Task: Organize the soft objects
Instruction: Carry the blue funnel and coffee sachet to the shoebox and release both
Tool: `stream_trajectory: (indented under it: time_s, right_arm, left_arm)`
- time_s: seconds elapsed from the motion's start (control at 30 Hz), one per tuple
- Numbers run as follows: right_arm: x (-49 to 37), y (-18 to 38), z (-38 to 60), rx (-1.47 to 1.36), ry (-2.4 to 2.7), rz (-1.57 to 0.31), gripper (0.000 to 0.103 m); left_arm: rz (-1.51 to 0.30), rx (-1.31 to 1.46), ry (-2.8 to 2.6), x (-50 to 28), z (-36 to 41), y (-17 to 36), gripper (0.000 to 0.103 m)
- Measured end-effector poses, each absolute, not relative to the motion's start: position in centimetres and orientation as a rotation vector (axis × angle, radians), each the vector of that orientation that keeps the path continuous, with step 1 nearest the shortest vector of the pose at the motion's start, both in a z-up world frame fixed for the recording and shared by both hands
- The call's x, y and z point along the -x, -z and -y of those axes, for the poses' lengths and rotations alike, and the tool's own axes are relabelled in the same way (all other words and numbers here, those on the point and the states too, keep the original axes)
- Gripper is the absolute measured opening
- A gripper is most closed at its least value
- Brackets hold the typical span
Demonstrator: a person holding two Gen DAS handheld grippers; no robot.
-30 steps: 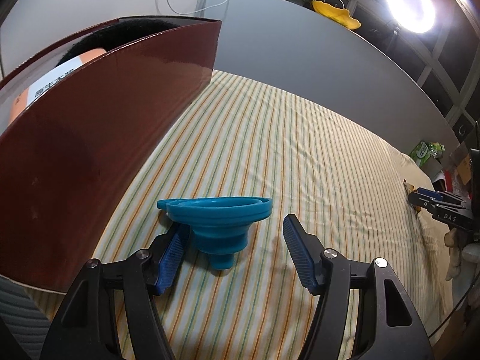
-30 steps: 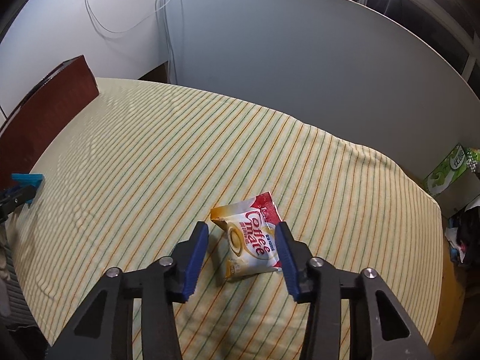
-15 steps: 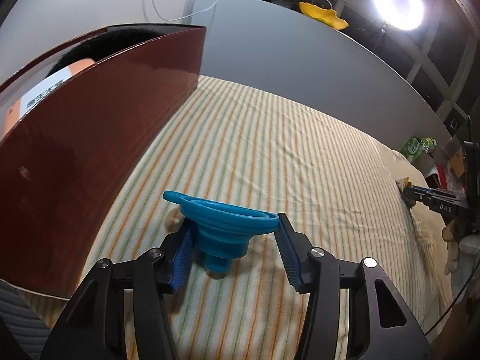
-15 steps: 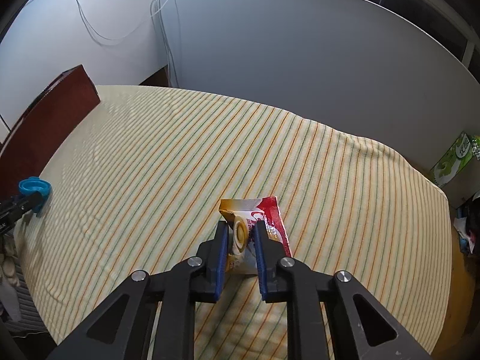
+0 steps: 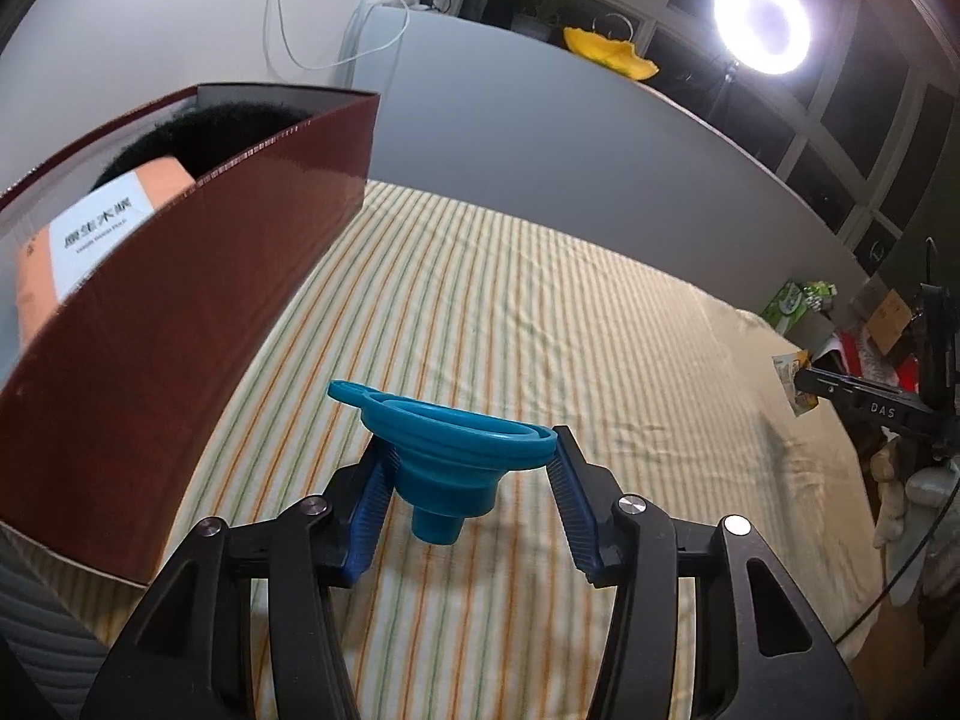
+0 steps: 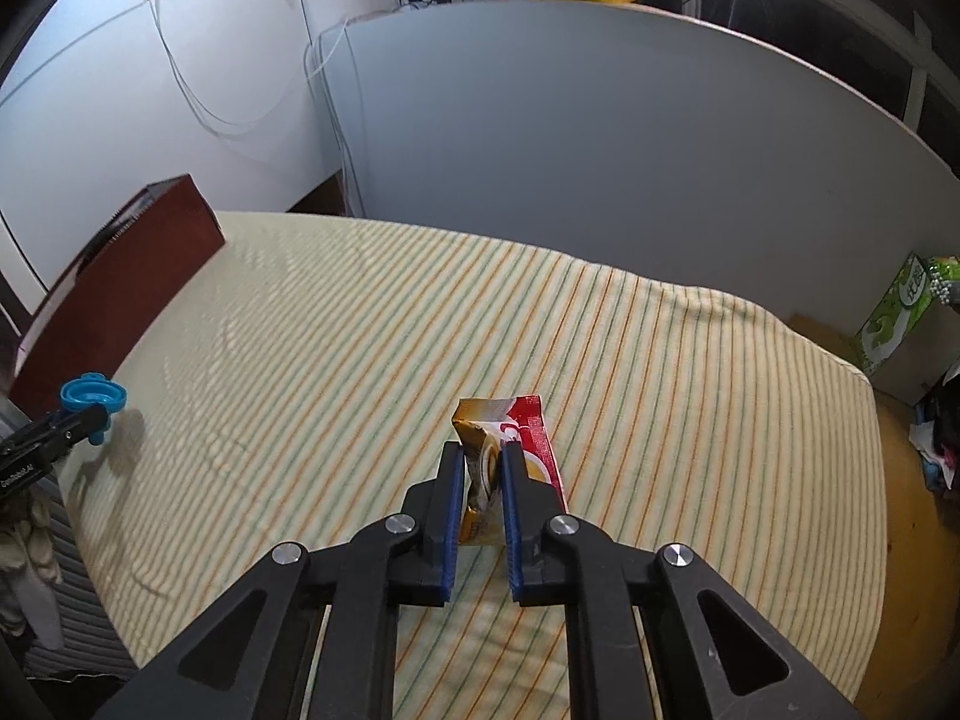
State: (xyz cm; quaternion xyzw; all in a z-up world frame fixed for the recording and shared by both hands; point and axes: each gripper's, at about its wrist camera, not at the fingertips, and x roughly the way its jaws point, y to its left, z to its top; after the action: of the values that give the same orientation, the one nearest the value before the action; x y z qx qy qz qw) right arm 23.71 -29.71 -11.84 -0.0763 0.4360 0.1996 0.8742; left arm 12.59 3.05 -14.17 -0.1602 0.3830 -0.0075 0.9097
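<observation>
Beside the brown box (image 5: 180,312), the left tool (image 5: 465,486) grips a blue silicone funnel (image 5: 447,450) — the right tool (image 6: 480,480) pinches a creamer packet (image 6: 528,432); next, likely carrying both to the box.

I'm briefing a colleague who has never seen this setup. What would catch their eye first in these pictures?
Probably the bright blue funnel clamped in the left gripper above the striped cloth, beside the tall brown box on its left. Then the crumpled red-and-gold sachet pinched in the right gripper near the cloth's middle.
</observation>
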Motion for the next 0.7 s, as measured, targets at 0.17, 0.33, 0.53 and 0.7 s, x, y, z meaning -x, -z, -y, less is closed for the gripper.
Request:
stream_trajectory:
  time_s: [0.17, 0.33, 0.53, 0.7]
  right_arm:
    - [-22.3, 9.8, 28.6, 0.179, -0.435, -0.858, 0.011]
    - [-21.6, 7.3, 27.1, 0.15, -0.483, -0.811, 0.011]
    - [-20.8, 4.4, 23.1, 0.158, -0.575, -0.766, 0.011]
    - [-20.4, 2.6, 18.8, 0.165, -0.667, -0.737, 0.011]
  left_arm:
    - [-0.755, 0.33, 0.041, -11.8, -3.3, 12.8, 0.049]
    - [-0.715, 0.344, 0.059, -10.7, -3.7, 11.2, 0.049]
    - [-0.661, 0.36, 0.058, -9.0, -5.3, 8.9, 0.049]
    - [-0.618, 0.359, 0.026, -7.6, -7.8, 7.1, 0.049]
